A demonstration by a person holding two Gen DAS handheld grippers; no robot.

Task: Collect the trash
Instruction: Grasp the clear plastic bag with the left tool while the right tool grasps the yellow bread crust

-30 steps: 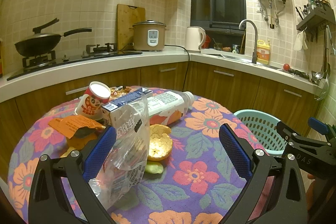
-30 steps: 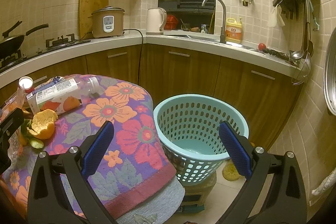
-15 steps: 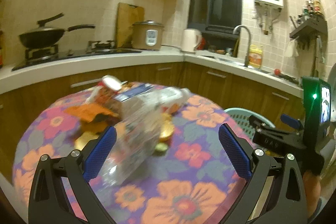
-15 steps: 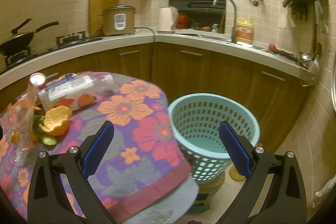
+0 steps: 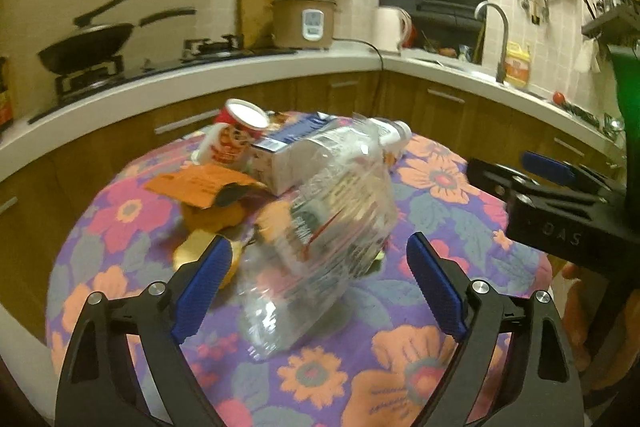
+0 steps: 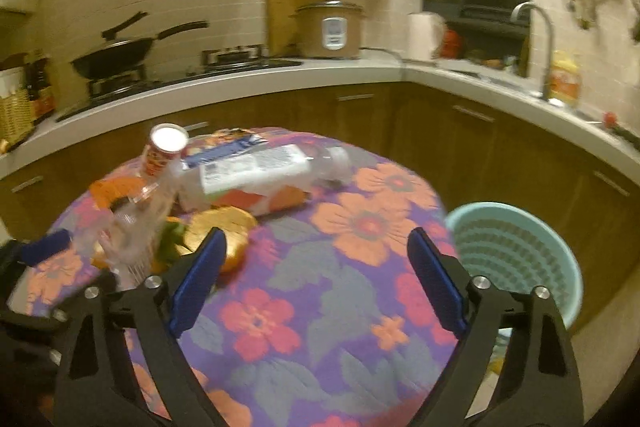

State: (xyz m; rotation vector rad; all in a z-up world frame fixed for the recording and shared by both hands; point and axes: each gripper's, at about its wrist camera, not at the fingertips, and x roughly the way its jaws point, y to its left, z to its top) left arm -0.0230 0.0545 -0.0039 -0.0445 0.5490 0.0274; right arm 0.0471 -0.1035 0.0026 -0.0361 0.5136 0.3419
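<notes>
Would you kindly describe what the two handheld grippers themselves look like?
Both the left gripper and right gripper have black, angular plastic frames with silver screws and ribbed blue pads on the jaws. Seen from the left camera, the right gripper's body shows embossed lettering and carries a green-lit unit. No cables or sleeves are visible.

Both grippers (image 5: 318, 285) (image 6: 316, 275) apparently wide apart

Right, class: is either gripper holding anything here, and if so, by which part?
Nothing is held. The left gripper stands wide open facing the crumpled clear plastic bag, unclamped; the right gripper is open over the flowered tablecloth.
</notes>
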